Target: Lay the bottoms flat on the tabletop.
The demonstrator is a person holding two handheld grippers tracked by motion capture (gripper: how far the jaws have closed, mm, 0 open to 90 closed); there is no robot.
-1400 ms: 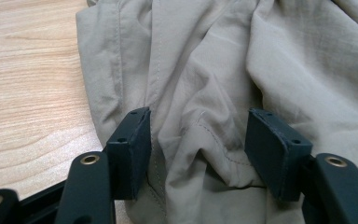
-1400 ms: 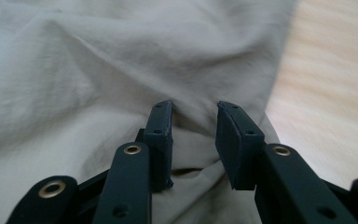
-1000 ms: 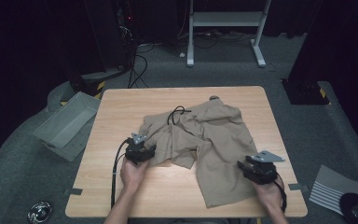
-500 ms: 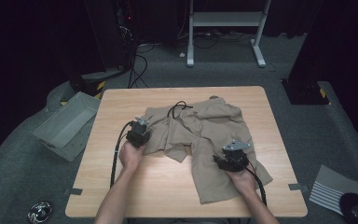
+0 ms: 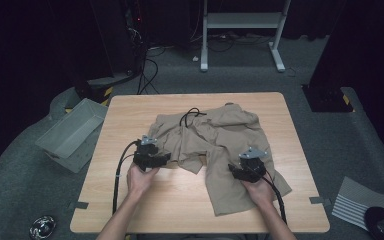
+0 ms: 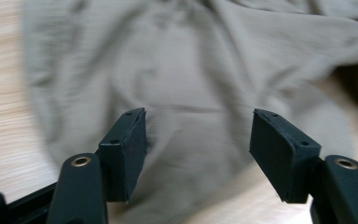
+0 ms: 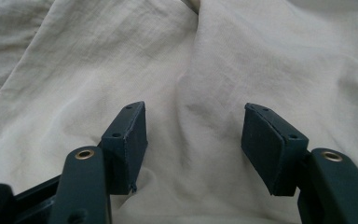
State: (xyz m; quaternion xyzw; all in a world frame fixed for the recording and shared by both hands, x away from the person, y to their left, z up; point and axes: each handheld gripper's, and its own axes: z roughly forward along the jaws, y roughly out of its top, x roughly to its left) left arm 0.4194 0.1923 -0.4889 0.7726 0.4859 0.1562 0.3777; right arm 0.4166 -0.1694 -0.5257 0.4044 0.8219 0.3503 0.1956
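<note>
High view: my left claw (image 5: 159, 159) has just sprung wide at the shorts' (image 5: 215, 135) near-left edge — right claw (image 5: 241, 170), wide too, over the nearer leg.

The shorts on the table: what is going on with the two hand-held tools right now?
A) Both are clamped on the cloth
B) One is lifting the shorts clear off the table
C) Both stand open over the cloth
C: both the left tool and the right tool show black jaws spread wide with nothing pinched, above the beige shorts lying crumpled on the table.
</note>
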